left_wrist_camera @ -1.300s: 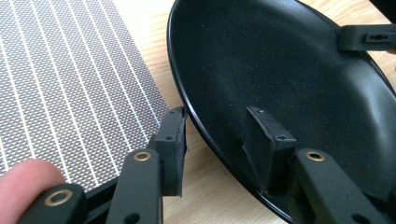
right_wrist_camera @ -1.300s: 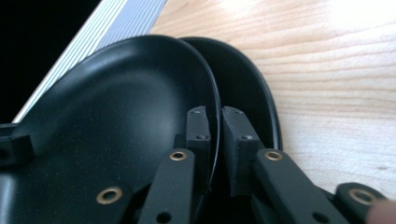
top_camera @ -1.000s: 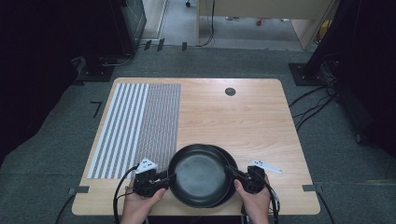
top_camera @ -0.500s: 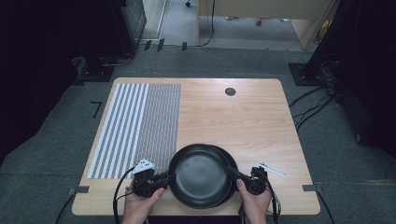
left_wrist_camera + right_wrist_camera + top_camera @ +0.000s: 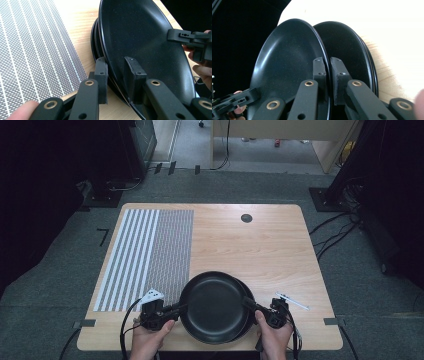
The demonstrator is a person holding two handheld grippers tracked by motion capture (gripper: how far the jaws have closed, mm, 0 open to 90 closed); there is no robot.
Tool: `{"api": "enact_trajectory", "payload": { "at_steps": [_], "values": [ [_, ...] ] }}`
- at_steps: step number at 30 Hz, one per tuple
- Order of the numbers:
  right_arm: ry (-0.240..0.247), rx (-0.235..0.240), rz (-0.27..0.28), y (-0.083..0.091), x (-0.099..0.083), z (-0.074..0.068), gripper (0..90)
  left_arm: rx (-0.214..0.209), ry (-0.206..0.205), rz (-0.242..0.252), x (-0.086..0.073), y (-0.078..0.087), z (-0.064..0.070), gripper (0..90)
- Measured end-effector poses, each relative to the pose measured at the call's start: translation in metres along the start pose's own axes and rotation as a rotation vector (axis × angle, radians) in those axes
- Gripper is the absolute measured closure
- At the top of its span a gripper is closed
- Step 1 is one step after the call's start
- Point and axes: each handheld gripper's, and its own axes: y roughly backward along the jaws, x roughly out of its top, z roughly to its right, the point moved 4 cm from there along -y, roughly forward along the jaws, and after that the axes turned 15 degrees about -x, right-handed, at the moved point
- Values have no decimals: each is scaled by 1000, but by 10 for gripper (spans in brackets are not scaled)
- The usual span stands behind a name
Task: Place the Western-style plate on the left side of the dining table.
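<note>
Left gripper (image 5: 172,310): at 7 o'clock on the desk (image 5: 280,245), near edge; fingers (image 5: 101,75) set either side of the top plate (image 5: 214,306) rim at its 9 o'clock, inner finger pressed to the plate face, outer finger with a slight gap in the left gripper view; treated as clamped on the rim.
Right gripper (image 5: 250,303): at 5 o'clock on the desk; fingers (image 5: 320,71) closed on the same plate's rim at its 3 o'clock, rim pinched between the pads in the right gripper view.
Top plate: black, round, held between both grippers, raised and offset toward 9 o'clock from the stack beneath.
Lower plates (image 5: 248,312): black stack resting on the desk, exposed as a crescent at 3 o'clock of the top plate.
Change over the last second: top plate shifted slightly toward 9 o'clock and away from the near edge; crescent of lower plates now wider; both grips unchanged.
Meaning for the task: separation of the top plate from the stack judged under way; placement not yet done.
Striped mat (image 5: 145,252): at 9 to 11 o'clock of the desk, bare, beyond the left gripper.
Far desk: round dark grommet (image 5: 246,218) at 12 o'clock.
</note>
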Motion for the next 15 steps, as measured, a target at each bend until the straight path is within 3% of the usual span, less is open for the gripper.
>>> {"api": "enact_trajectory", "payload": {
  "at_steps": [15],
  "values": [
    [33, -2, 20, 1, 13, -22, 841, 4, 8, 43, 17, 12, -4, 751]
  ]
}}
